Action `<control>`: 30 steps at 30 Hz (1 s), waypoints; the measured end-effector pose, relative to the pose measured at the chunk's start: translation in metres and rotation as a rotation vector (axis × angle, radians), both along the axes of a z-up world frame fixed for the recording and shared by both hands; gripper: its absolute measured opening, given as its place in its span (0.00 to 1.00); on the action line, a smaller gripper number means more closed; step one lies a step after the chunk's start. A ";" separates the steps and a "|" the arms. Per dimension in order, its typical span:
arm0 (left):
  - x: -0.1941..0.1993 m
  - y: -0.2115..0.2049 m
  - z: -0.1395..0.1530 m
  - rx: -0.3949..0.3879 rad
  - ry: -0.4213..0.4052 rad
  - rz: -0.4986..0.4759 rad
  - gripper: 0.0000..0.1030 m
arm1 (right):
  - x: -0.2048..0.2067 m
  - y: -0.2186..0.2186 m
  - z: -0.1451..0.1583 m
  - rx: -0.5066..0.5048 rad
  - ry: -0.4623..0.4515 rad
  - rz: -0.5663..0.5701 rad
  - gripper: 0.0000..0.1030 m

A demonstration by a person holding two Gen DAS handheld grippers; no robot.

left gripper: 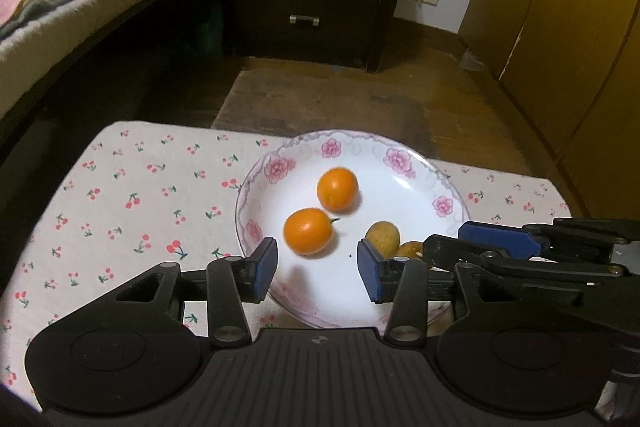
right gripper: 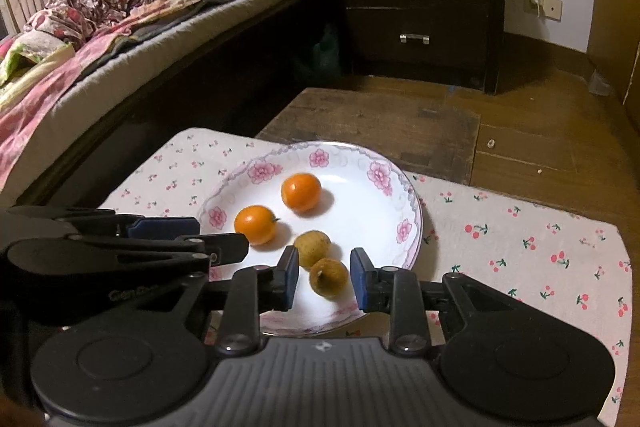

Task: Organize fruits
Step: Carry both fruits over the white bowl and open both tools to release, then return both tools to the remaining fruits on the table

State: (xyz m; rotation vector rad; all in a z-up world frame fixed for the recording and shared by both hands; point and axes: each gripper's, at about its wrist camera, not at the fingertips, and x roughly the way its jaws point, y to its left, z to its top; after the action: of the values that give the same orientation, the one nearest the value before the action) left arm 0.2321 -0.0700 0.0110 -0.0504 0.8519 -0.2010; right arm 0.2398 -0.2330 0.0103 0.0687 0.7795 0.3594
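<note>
**Setting fruit on the plate: release and clearance**

Left wrist view: My left gripper [left gripper: 317, 267] stands spread over the near part of the plate [left gripper: 454, 187], pads clear of everything. The nearer orange fruit [left gripper: 309, 231] lies just beyond the gap, toward 11 o'clock; the farther orange fruit [left gripper: 337, 189] lies at 12 o'clock. For a clean step I judge it best to withdraw straight back, so neither pad nudges the round fruit into a roll. My right gripper [left gripper: 480, 247] enters at 3 o'clock and hides most of one brown fruit [left gripper: 409, 250].

Right wrist view: My right gripper [right gripper: 324, 277] is spread round the nearer brown fruit [right gripper: 329, 277], pads apart from it on both sides. The other brown fruit [right gripper: 312, 247] sits just beyond, touching or nearly so. Only this view shows both brown fruits whole.
</note>
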 end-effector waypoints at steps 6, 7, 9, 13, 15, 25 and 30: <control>-0.014 0.009 0.012 0.007 -0.017 0.012 0.54 | -0.014 0.007 0.011 0.014 -0.010 0.022 0.42; -0.016 0.011 0.014 0.009 -0.019 0.014 0.54 | -0.016 0.009 0.012 0.011 -0.011 0.030 0.42; -0.021 0.014 0.017 0.014 -0.021 0.017 0.55 | -0.022 0.013 0.013 0.008 -0.010 0.045 0.42; -0.032 0.022 0.023 0.019 -0.026 0.021 0.57 | -0.035 0.020 0.014 0.003 -0.004 0.082 0.42; -0.038 0.026 0.026 0.019 -0.031 0.023 0.57 | -0.044 0.024 0.014 0.000 0.001 0.103 0.42; -0.070 0.047 0.020 0.014 0.008 0.039 0.59 | -0.067 0.042 0.000 -0.018 0.050 0.170 0.42; -0.077 0.063 0.015 -0.012 0.032 0.059 0.62 | -0.063 0.049 -0.013 -0.014 0.090 0.175 0.42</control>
State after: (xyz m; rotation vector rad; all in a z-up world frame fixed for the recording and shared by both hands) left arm 0.1551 -0.0074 0.0260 -0.0900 0.8802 -0.1507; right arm 0.1771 -0.1841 -0.0027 0.0034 0.8797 0.5196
